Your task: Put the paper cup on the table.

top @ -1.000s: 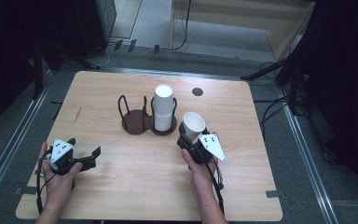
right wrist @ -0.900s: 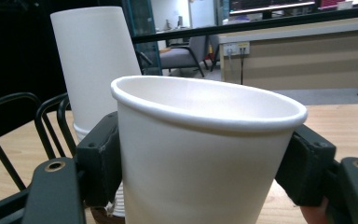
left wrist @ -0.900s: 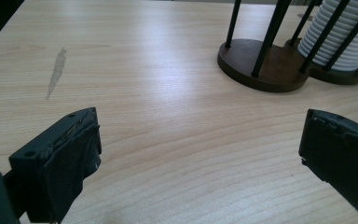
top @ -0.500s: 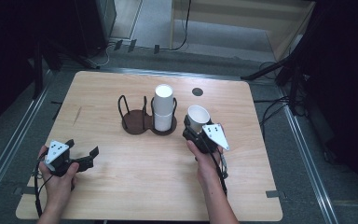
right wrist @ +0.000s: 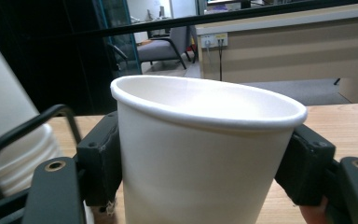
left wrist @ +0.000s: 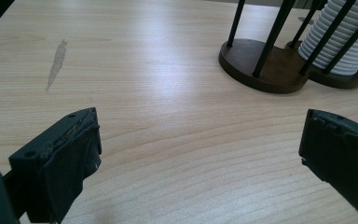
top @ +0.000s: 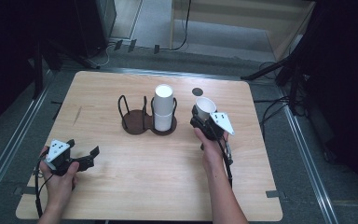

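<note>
Right gripper clamped on a white paper cup, lifted just right of the cup rack; left gripper wide open, holding nothing.

Near edge of the pale wood-grain table: left gripper rests low at the near left, its black padded jaws spread with bare tabletop between them, well apart from everything else. A faint grey smear marks the wood beyond it. Mid table: dark brown double-ring cup holder with thin black wire uprights; its left bay is vacant, its right bay holds a tall stack of white ribbed paper cups. That stack stands between the vacant bay and the held cup. The held cup is smooth, tapered, rolled rim, mouth up, slightly tilted, both pads pressed on its sides. Farther back: a small dark round spot on the table.
</note>
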The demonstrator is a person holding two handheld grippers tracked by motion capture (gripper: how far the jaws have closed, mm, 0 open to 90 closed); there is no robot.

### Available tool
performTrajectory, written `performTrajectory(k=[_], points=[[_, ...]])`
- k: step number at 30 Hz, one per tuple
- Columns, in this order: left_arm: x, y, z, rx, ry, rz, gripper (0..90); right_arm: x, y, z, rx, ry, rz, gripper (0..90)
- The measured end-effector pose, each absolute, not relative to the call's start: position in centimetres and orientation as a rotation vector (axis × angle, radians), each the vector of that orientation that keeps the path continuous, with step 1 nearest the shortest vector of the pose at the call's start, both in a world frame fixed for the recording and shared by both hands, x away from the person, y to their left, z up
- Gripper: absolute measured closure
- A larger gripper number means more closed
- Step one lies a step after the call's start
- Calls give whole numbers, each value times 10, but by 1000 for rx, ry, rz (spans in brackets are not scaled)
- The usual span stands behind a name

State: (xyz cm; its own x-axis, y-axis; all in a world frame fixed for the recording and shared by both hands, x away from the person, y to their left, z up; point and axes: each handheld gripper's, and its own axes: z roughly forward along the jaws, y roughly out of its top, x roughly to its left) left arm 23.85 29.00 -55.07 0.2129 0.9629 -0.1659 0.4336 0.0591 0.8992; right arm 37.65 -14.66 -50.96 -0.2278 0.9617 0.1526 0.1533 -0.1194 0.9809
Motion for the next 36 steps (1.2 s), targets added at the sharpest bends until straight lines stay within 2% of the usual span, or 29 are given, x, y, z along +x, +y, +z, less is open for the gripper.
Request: performTrajectory(k=[18, 36], points=[[236, 291, -551, 1522, 1369, 699, 0, 411, -151, -532, 1325, 1459, 1254, 258], [236, 290, -551, 1531, 1364, 698, 0, 409, -151, -537, 1334, 1515, 1206, 234]])
